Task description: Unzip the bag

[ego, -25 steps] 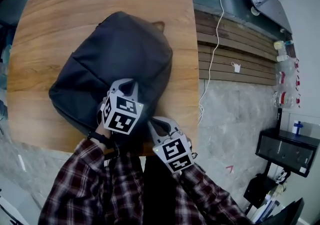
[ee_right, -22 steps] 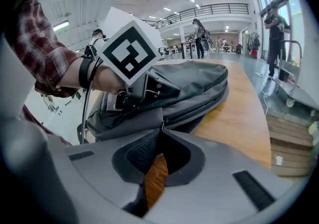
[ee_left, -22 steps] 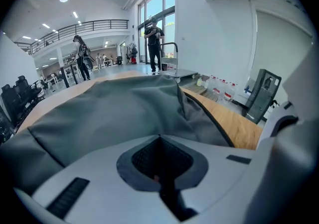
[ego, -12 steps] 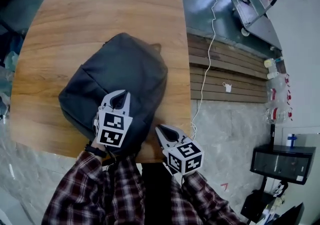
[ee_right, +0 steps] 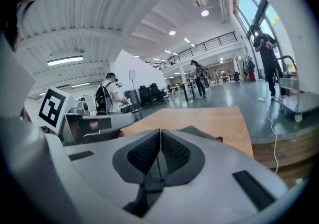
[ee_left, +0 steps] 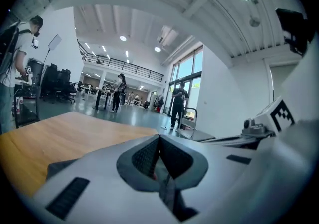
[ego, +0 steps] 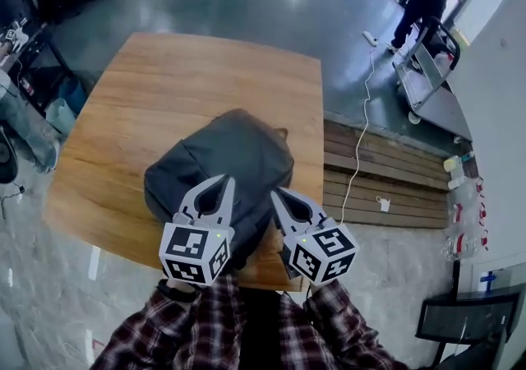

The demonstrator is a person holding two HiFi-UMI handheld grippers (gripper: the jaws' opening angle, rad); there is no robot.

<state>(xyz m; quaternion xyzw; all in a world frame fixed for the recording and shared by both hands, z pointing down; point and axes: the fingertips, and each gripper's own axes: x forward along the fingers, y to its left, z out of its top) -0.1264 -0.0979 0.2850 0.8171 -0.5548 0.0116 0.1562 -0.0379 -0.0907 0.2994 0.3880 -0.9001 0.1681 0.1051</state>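
the dark grey fabric backpack [ego: 234,150] lies by the near edge of the wooden table [ego: 164,89], no zip visibly open. our left gripper [ego: 228,182] and right gripper [ego: 275,193] hover above the table's near edge, jaws pressed together, empty; we judge the unzipping not yet begun.

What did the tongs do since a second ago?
Both rose away from the bag: the left tongs were low over it, the right tongs at its near edge. Both are shut and empty now. The head view also tipped up, showing more of the room. The bag stays in its spot on the table.
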